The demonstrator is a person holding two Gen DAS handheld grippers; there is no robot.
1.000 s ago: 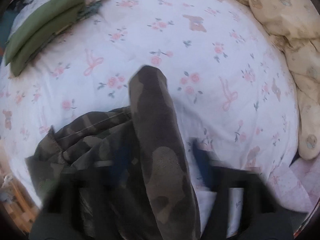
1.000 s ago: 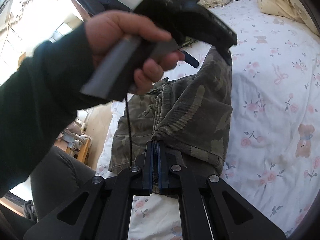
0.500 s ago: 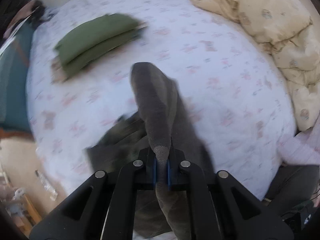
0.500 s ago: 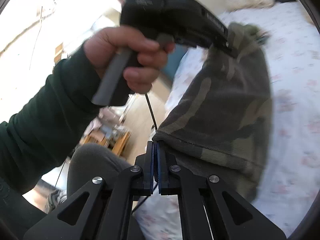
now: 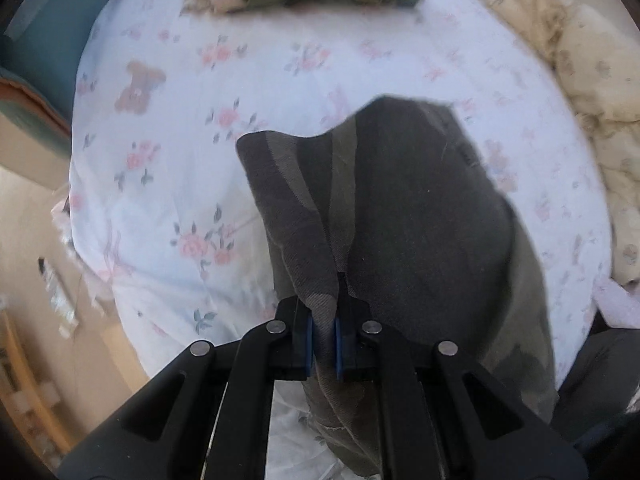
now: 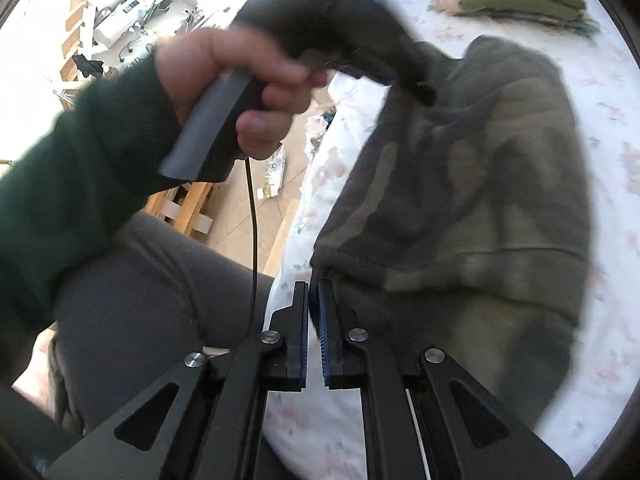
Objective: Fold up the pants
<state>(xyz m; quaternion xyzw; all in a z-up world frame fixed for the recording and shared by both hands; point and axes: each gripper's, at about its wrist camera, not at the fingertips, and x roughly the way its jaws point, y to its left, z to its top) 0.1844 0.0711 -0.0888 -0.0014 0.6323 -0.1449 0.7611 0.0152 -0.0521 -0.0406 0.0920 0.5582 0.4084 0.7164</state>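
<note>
Camouflage pants [image 5: 420,216], bunched and draped, hanging lifted above the floral bedsheet [image 5: 168,128].
</note>
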